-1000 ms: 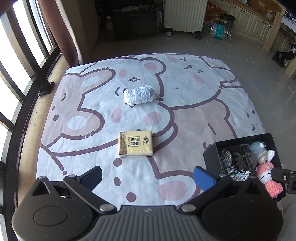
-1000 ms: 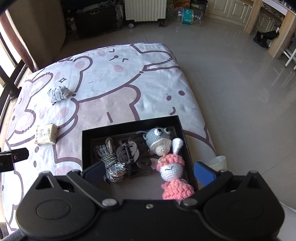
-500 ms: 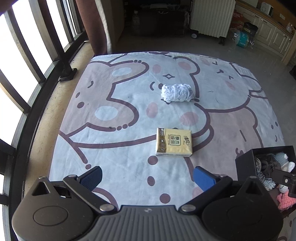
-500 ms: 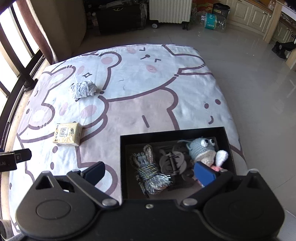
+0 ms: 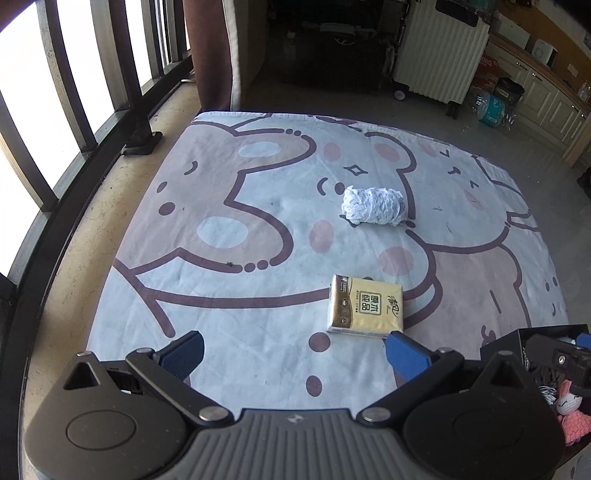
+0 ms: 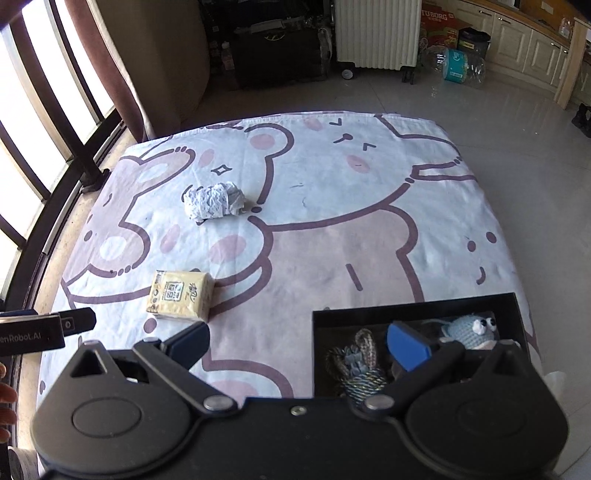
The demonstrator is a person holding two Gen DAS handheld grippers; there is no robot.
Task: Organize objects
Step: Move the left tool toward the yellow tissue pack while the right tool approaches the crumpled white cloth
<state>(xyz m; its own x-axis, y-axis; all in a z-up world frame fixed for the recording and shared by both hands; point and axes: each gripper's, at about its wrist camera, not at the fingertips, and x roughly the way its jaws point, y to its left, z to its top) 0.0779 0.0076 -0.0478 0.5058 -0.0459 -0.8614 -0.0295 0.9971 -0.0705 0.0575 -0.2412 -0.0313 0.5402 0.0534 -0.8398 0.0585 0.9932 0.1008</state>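
Observation:
A yellow tissue pack (image 5: 365, 309) (image 6: 181, 294) lies on the bear-print mat, just ahead of my left gripper's right fingertip. Farther back rests a crumpled white cloth (image 5: 373, 205) (image 6: 214, 201). A black box (image 6: 417, 310) (image 5: 506, 341) at the mat's near right holds a coil of rope (image 6: 360, 363), a dark round item, a grey crochet toy (image 6: 471, 326) and a pink crochet doll (image 5: 570, 410). My left gripper (image 5: 293, 352) hovers open and empty above the mat. My right gripper (image 6: 297, 341) is open and empty, its right finger over the box.
The bear-print mat (image 5: 258, 229) lies on a tiled floor. Black window bars (image 5: 66, 85) and a curtain run along the left. A white radiator (image 6: 376, 33), dark furniture and cabinets stand at the back. The left gripper's side (image 6: 44, 326) shows at the right wrist view's left edge.
Both grippers have swung left: the box slid toward the right edge in each view, and the tissue pack and cloth shifted rightward. Both stay open and empty.

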